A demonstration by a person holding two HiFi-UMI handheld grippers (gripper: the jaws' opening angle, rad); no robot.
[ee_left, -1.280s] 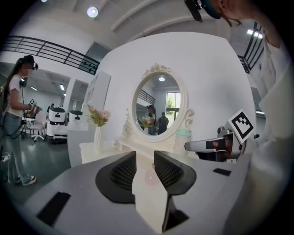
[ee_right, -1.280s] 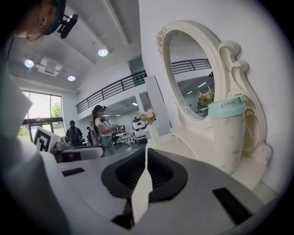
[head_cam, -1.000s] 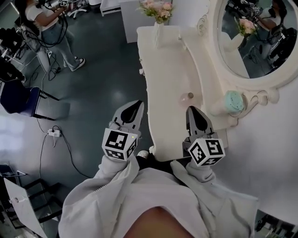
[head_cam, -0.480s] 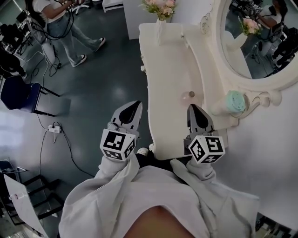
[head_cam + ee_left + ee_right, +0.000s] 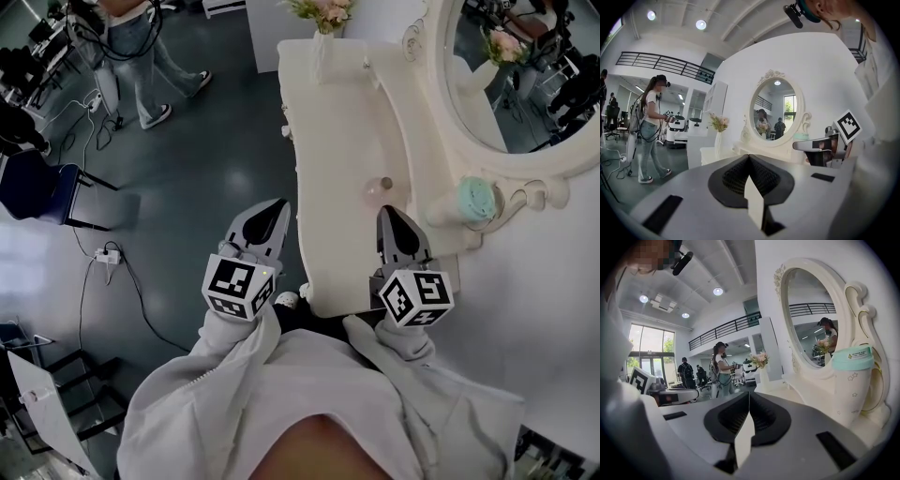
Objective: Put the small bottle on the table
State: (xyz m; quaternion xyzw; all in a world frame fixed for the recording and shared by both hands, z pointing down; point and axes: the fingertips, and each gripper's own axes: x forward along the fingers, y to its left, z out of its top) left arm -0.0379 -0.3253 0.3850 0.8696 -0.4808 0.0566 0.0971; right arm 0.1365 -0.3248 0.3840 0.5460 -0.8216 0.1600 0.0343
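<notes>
You are holding two grippers, and both are empty with the jaws pressed together. Your left gripper (image 5: 277, 208) hangs over the floor just off the table's (image 5: 330, 141) long left edge as the head view shows it. Its own view shows the two dark pads meeting in one seam at the tips (image 5: 749, 156), with nothing between them. Your right gripper (image 5: 385, 216) sits above the table's near end, and its jaws (image 5: 749, 394) are closed the same way on nothing. Each gripper carries one marker cube, so there are two in all.

Two containers stand on the table. The small bottle (image 5: 377, 192) is pinkish with a dark cap. It stands on the tabletop towards the table's right side, just ahead of your right gripper and apart from it. The mint-capped container (image 5: 475, 200) is the larger of the two and stands at the table's right edge, against the frame of the one oval mirror (image 5: 525, 75) that rises from that side. The right gripper view shows it upright and close on the right (image 5: 851, 380).

One vase of flowers (image 5: 323, 13) stands at the table's far end. On the floor well to the table's left are one walking person (image 5: 141, 56), one blue chair (image 5: 37, 192) and one power strip (image 5: 104, 255) with its cable.
</notes>
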